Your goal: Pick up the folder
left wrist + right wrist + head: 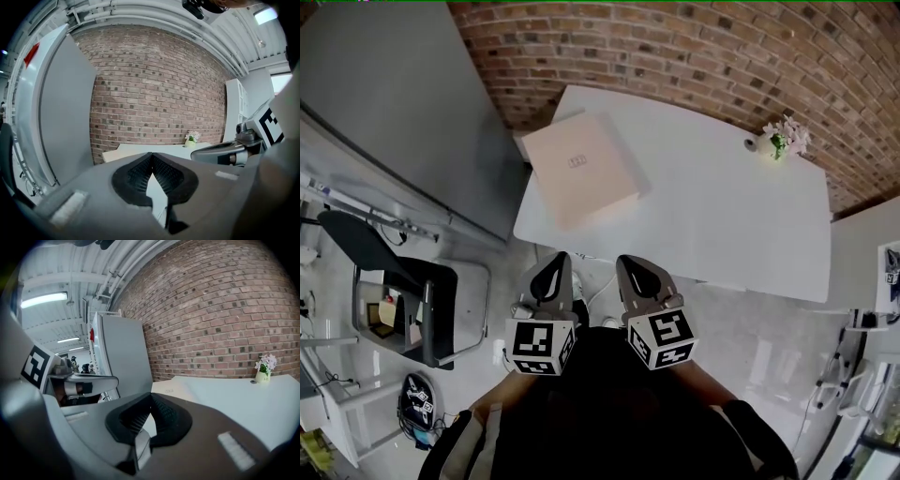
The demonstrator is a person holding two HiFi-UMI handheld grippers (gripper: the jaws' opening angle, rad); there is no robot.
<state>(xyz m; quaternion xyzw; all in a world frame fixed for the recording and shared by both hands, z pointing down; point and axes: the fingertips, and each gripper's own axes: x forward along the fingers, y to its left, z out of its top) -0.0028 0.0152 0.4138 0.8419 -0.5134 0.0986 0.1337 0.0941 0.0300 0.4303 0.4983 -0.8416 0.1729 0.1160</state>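
Approach stage | beige folder [581,169] lies untouched on white table [722,216] | left gripper [550,272], right gripper [637,272]: jaws pressed together, empty, short of the table | remaining: reach, grasp, lift

Office or lab workspace, industrial fit-out. Bare brick wall [694,47] on the far side, white table [722,216] against it with a small flower vase [783,141]. Black office chair [384,262] near left, grey partition [394,103] far left. Exposed ceiling pipes [140,11], strip light [44,298].
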